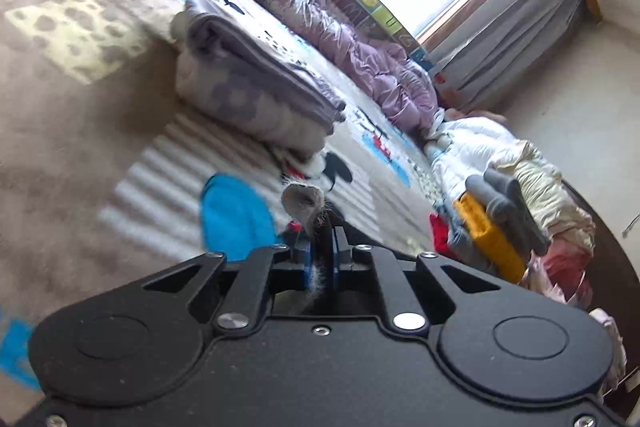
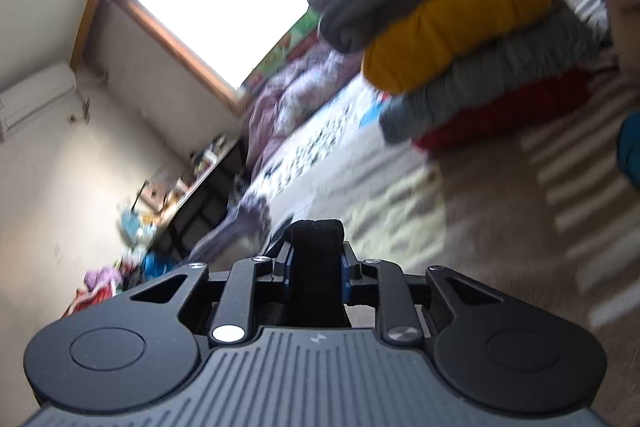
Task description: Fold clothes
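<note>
your left gripper [image 1: 323, 247] is clamped on a furry grey-and-black garment edge [image 1: 303, 200]. your right gripper [image 2: 317, 251] is pinching a black fabric fold [image 2: 317, 231]. folded stack [image 2: 448, 39] sits ahead and to the right of the right gripper, yellow layer [image 2: 456, 23] near the top.

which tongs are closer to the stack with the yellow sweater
Right, as far as the views show. The stack looms large just ahead of the right tongs, up and to their right. From the left tongs the same stack looks small, farther along the bed.
</note>
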